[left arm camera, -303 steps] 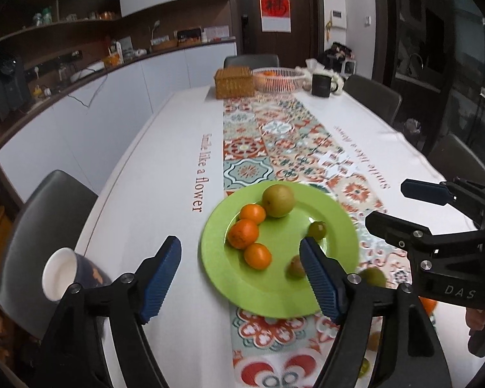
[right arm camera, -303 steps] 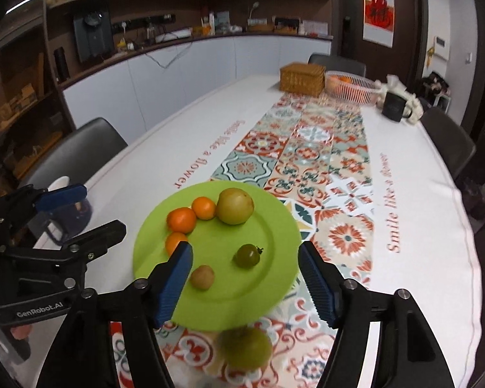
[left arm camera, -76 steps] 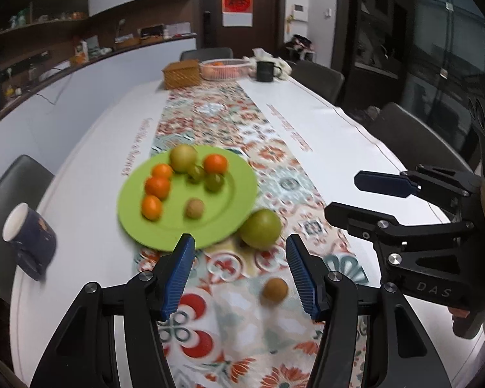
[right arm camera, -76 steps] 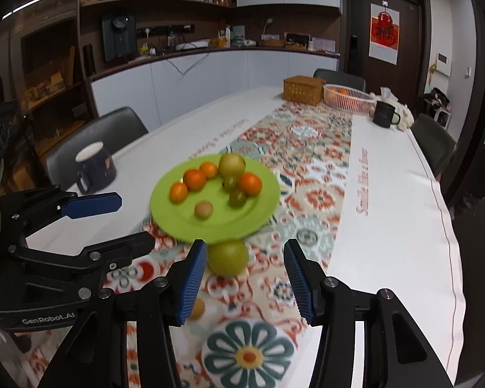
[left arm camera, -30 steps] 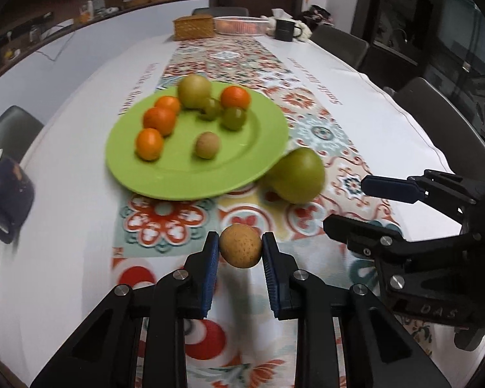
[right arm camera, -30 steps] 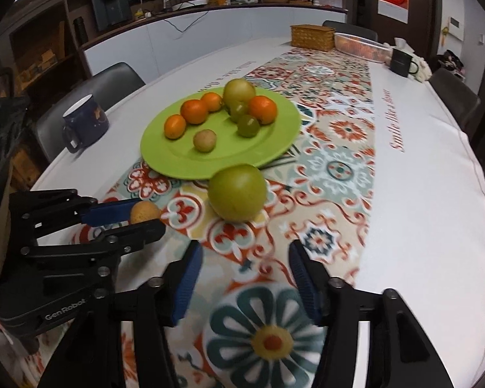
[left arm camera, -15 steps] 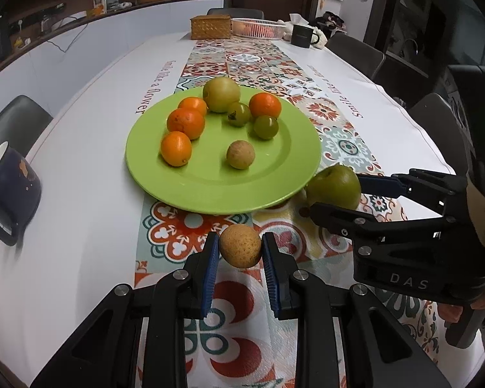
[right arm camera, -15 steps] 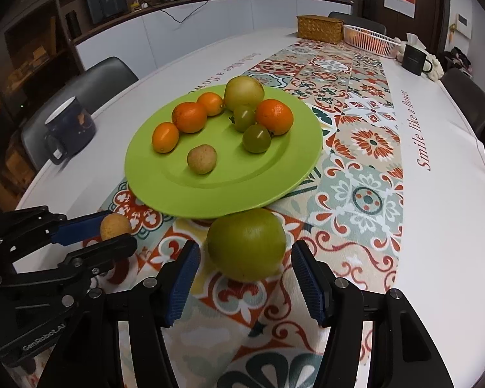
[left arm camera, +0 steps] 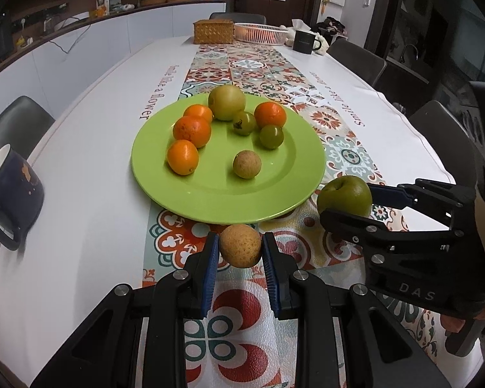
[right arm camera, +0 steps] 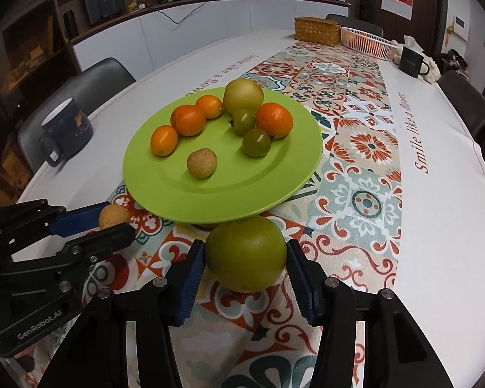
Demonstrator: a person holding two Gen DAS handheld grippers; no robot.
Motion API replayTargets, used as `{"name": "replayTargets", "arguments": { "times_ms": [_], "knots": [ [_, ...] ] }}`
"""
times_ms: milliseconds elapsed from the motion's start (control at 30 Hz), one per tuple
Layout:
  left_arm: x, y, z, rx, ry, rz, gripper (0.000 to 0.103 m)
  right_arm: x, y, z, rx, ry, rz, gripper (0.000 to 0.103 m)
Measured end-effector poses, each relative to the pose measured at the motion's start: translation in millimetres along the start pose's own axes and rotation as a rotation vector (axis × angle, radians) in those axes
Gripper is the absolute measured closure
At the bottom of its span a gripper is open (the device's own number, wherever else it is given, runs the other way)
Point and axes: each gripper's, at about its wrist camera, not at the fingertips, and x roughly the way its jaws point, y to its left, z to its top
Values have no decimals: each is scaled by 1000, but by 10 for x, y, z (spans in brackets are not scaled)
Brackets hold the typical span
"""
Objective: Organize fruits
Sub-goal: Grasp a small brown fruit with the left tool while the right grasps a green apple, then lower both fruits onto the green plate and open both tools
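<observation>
A green plate [left arm camera: 274, 190] on the patterned runner holds several oranges, green fruits and one small brown fruit [left arm camera: 247, 164]. My left gripper [left arm camera: 240, 250] is shut on a small brown fruit [left arm camera: 240, 249], held just before the plate's near rim. My right gripper [right arm camera: 245, 255] is shut on a large green apple [right arm camera: 246, 253] at the plate's near right rim [right arm camera: 210, 207]. The apple also shows in the left wrist view [left arm camera: 344, 196], and the brown fruit in the right wrist view [right arm camera: 113, 216].
A dark blue mug [left arm camera: 8, 194] stands at the table's left edge. At the far end are a wicker box [left arm camera: 213, 31], a white basket [left arm camera: 260, 33] and a black mug [left arm camera: 304, 41]. Chairs stand around the table.
My right gripper has closed on the green apple, which it only straddled half a second ago. My left gripper still holds the brown fruit and has moved nearer the plate.
</observation>
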Motion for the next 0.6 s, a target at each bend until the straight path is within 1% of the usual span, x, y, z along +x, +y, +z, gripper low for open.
{"name": "replayTargets", "arguments": {
  "times_ms": [333, 600],
  "knots": [
    [-286, 21, 70, 8, -61, -12, 76, -359, 73, 89, 7, -90, 0, 52],
    [-504, 31, 174, 30, -116, -8, 76, -608, 191, 207, -17, -159, 10, 52]
  ]
}}
